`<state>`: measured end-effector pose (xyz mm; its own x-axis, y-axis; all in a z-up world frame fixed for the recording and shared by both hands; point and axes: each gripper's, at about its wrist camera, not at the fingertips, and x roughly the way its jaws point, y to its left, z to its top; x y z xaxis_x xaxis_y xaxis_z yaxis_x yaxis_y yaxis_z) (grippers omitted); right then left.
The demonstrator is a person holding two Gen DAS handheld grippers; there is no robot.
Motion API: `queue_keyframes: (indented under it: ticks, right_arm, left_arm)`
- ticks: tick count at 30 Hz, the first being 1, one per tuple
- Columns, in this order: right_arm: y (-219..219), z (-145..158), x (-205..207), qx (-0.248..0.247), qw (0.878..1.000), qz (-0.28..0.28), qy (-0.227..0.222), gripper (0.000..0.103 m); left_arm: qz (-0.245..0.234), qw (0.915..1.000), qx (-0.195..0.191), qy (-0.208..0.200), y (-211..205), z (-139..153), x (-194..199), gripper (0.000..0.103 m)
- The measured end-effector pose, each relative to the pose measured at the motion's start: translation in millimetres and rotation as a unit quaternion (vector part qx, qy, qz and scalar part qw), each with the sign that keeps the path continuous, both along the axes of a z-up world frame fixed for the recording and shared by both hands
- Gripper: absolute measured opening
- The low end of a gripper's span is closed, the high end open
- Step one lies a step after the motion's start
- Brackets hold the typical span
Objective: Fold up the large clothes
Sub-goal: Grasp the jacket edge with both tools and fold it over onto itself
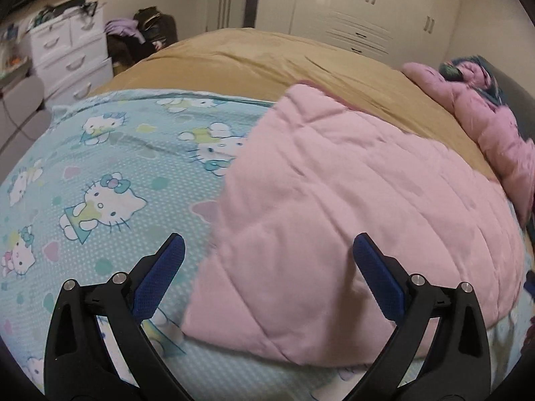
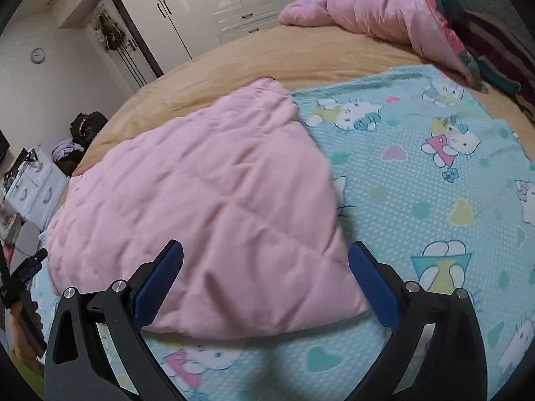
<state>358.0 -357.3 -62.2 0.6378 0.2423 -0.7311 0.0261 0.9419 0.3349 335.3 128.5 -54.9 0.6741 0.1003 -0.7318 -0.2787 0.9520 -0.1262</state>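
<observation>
- The pink quilt is lying on the bed, partly on the kitty sheet, with its far end reaching onto the tan cover. Looks like it's already been doubled over at least once, though I'm only guessing from the thick edges.
- Its long axis runs away from both tools, near edge to far corner.
- Left tool: spread wide, nothing in it, hovering over the quilt's near left corner.
- Right tool: same deal, wide apart and empty, over the near right corner.
- Both look about equally close, so the next grab could go either way.
- Hard to tell: both views are motion-blurred, and the layers underneath are hidden.
- Another pink bundle sits well apart by the headboard.
</observation>
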Motion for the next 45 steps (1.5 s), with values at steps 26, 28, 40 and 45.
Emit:
queue_keyframes:
  ticks: [26,28,40,45]
  right_arm:
    - [-7,-69,72,0.131,0.979,0.135,0.082,0.099]
    - [-5,-67,70,0.132,0.979,0.137,0.069,0.097]
    - [3,-35,37,0.095,0.989,0.109,0.019,0.05]
    - [6,-24,28,0.083,0.99,0.111,0.001,0.045]
  left_arm:
    - [-0.06,0.975,-0.212,0.028,34,-76,35,0.094]
    - [-0.065,0.9757,-0.208,0.024,30,-72,35,0.087]
    - [-0.074,0.9855,-0.153,0.004,3,-35,29,0.043]
    - [-0.079,0.9882,-0.131,-0.006,-3,-21,20,0.04]
